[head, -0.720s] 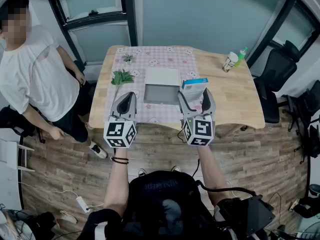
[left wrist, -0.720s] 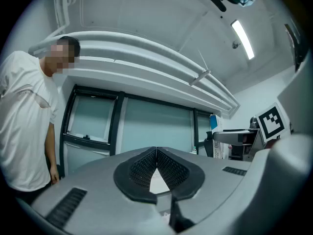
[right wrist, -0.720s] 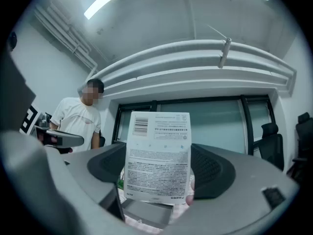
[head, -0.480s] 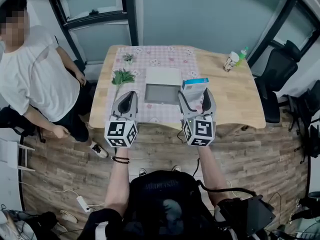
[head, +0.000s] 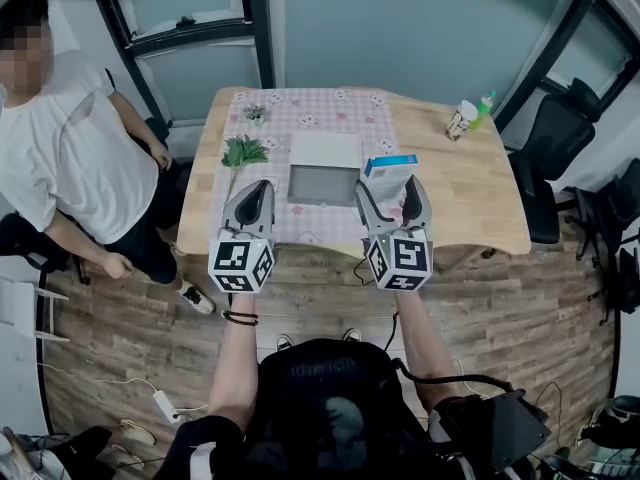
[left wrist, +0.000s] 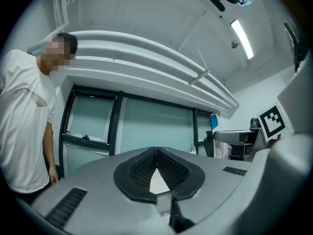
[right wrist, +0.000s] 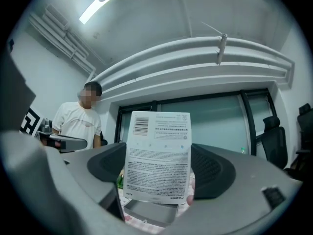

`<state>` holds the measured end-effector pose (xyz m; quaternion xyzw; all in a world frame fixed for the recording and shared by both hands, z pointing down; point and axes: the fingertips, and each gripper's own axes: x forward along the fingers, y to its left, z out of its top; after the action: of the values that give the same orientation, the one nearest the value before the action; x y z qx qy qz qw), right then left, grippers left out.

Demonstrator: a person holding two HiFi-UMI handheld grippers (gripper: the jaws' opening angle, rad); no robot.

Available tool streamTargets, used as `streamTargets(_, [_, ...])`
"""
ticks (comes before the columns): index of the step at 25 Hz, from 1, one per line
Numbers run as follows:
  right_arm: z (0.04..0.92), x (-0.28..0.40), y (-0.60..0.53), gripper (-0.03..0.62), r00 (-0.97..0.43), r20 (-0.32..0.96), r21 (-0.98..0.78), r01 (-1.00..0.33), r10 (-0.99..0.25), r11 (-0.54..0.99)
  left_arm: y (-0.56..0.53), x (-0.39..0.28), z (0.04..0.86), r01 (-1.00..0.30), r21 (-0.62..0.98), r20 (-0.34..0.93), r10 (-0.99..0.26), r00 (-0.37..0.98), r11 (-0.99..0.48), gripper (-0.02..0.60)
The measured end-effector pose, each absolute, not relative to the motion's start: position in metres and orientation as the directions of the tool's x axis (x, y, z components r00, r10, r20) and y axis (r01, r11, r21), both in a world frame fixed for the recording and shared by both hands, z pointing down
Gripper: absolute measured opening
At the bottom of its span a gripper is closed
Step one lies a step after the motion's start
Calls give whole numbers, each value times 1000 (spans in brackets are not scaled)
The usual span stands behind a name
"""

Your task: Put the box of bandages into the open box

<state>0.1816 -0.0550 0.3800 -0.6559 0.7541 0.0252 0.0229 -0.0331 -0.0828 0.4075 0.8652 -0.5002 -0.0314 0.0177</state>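
Steadiness matters: wide jaws of the right gripper (head: 390, 184) clamp the box of bandages (head: 390, 166); carry it level to the open box (head: 322, 186) left of them.

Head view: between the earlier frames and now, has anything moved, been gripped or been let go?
Nothing has visibly changed. The right gripper keeps the bandage box upright between its jaws, right of the open box. The left gripper stays shut and empty at the table edge. Nothing was let go.
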Motion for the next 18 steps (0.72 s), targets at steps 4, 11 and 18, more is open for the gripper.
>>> streamTargets(4, [380,182,-53,422,-148,-56,23,-989,-987,147,-82,-31,406,-866,61,-36,-868,496,-497,5])
streamTargets(11, [383,167,-56,422,-147,-65,21,-989,-987,146,-86,-45,410,-864,66,-42,-867,497,-499,5])
streamTargets(18, [379,168,-53,422,-129,-54,29,-991,-990,128,-85,-45,409,-859,72,-31,-862,506,-507,5])
